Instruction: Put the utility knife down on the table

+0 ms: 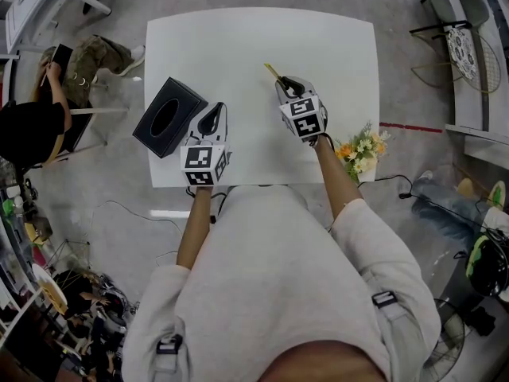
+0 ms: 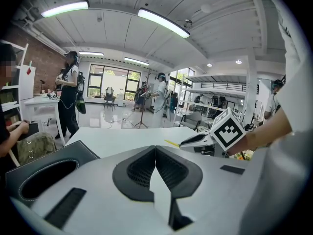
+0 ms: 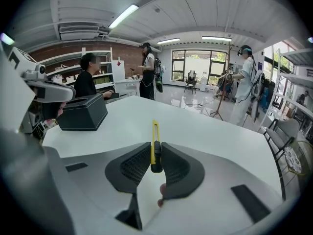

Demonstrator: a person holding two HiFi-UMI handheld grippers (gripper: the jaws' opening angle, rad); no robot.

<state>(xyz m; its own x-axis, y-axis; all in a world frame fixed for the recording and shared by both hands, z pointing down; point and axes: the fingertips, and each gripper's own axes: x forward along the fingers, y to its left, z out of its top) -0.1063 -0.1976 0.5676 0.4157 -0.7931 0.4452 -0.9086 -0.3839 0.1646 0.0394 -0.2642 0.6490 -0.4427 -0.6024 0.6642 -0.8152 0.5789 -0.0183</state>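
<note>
A yellow utility knife (image 3: pixel 154 140) with a black slider is pinched between the jaws of my right gripper (image 3: pixel 156 156), pointing forward over the white table (image 3: pixel 205 131). From the head view, the right gripper (image 1: pixel 285 83) is over the middle of the table (image 1: pixel 262 38), and the knife's yellow tip (image 1: pixel 272 72) sticks out past the jaws toward the far left. I cannot tell whether the knife touches the table. My left gripper (image 1: pixel 213 113) hovers at the near left with its jaws closed on nothing. Its own view shows the left gripper (image 2: pixel 155 150) shut and the right gripper (image 2: pixel 208 138) off to the right.
A black tissue box (image 1: pixel 169 116) stands at the table's near left, just left of the left gripper; the tissue box (image 3: pixel 83 111) also shows far left. A bunch of flowers (image 1: pixel 362 150) hangs past the table's right near corner. People stand around the room.
</note>
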